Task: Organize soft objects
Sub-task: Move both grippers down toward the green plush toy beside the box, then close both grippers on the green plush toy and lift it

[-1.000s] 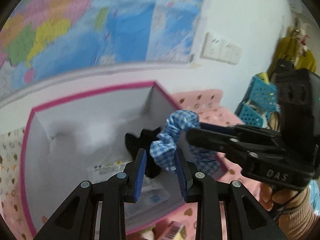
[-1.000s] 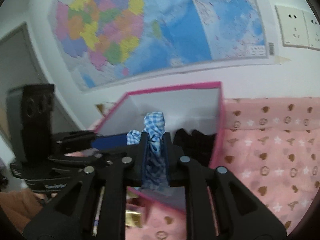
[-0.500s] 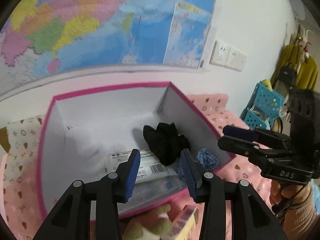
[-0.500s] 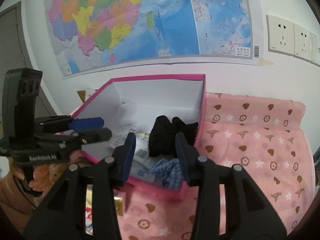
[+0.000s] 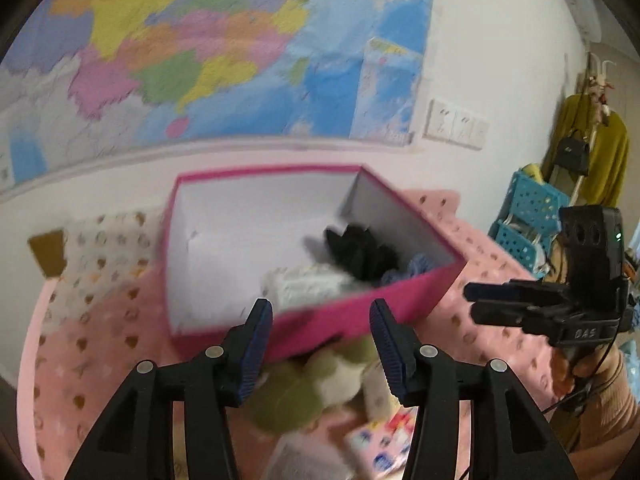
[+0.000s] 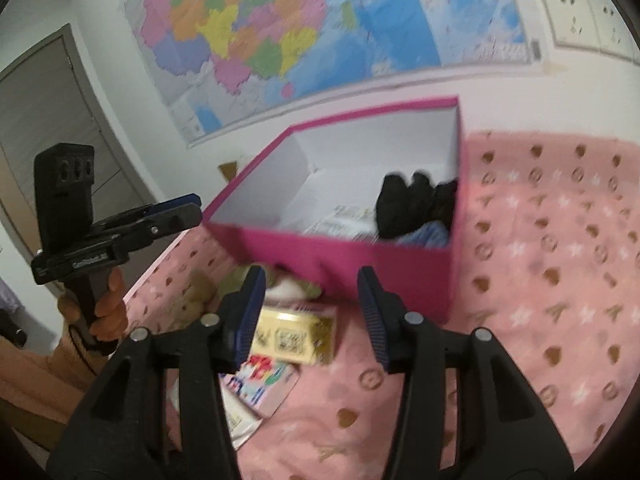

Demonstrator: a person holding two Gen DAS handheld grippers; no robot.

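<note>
Two empty grippers, left gripper (image 5: 320, 338) and right gripper (image 6: 311, 306), hang spread wide before the pink box's (image 6: 352, 258) near rim, above a green plush (image 5: 316, 384).

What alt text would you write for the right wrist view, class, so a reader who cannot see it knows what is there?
The open right gripper points at a pink box on a pink patterned blanket, with black fabric and a blue checked scrunchie inside. A plush toy and a yellow carton lie in front of the box, and the left gripper is at the left.
</note>
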